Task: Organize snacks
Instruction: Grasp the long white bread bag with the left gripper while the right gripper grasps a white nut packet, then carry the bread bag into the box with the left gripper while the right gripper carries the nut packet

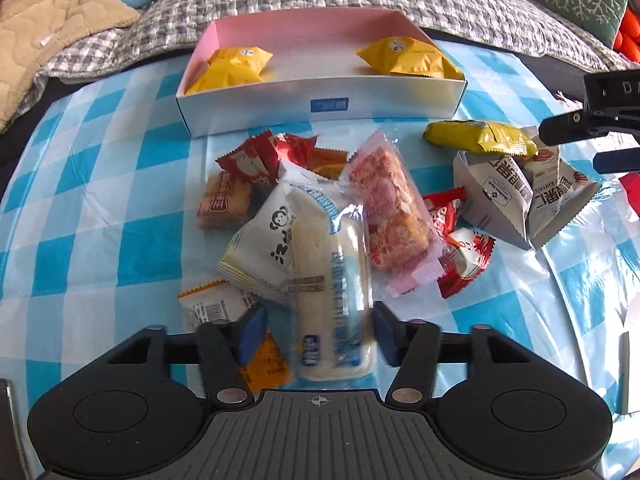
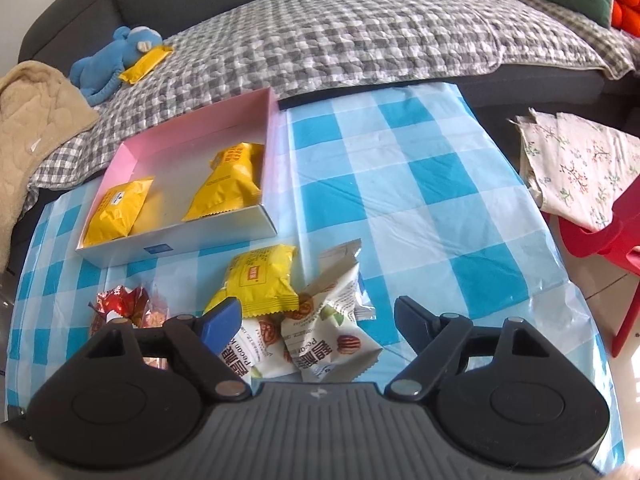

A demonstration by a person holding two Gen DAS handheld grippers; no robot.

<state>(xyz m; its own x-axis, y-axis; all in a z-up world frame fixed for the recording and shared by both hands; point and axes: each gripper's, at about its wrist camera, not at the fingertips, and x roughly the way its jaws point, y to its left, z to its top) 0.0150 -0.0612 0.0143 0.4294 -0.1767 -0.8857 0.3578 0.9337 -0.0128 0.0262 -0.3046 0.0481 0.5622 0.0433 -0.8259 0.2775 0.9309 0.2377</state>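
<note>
Here we hold our left tongs (image 1: 316, 330) spread wide astride the white cream-bread packet (image 1: 332, 292) atop the snack pile on the checked worktop (image 1: 100, 200), presumably to box it, while our right tongs (image 2: 318, 320) hover agape, empty, above the pecan packets (image 2: 320, 332), the pink-lined box (image 2: 176, 236) nearby.

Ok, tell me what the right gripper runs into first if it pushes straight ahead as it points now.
Likely the white pecan kernel packets lying between the open fingers of the right gripper, with the yellow snack packet just beyond to the left. Depth is unclear, so it might pass above them.
</note>
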